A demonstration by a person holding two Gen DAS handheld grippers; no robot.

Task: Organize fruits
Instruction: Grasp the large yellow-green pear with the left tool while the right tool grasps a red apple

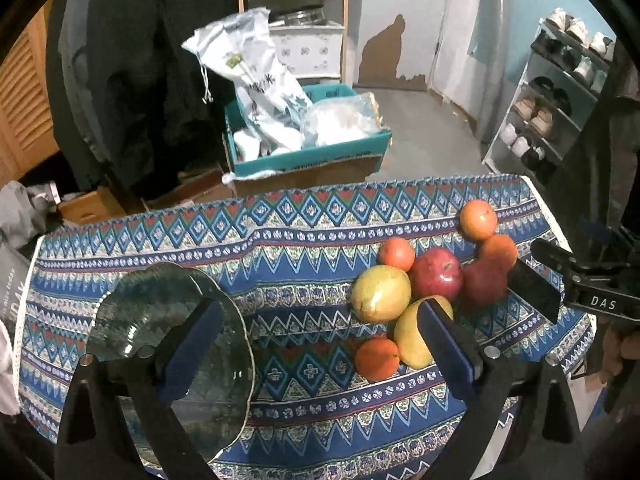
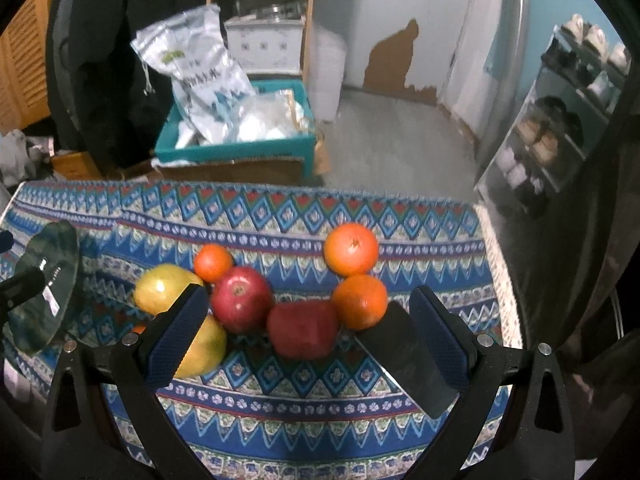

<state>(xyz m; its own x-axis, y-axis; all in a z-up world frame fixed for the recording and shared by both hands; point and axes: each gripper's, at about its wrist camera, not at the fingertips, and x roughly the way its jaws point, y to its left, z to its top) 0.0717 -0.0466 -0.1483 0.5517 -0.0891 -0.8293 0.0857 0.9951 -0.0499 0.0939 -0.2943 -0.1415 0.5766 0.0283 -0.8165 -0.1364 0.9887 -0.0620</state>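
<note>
While both claws hang open over the desk, fruits sit piled ahead of right claw (image 2: 308, 332), w/ a dark red fruit (image 2: 303, 330) between its jaws, untouched. Left claw (image 1: 320, 344) is farther off, empty. Only left view shows whole glass plate (image 1: 170, 354) under its left finger.

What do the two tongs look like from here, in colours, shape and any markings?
Both look alike: black, angular frames that fork into two fingers, each faced with a dark blue textured pad, with round silver fasteners at the joints. The left tongs and right tongs match. In the left wrist view, the right tongs' black body carries white letters "DAS". No cables or sleeves show.
</note>
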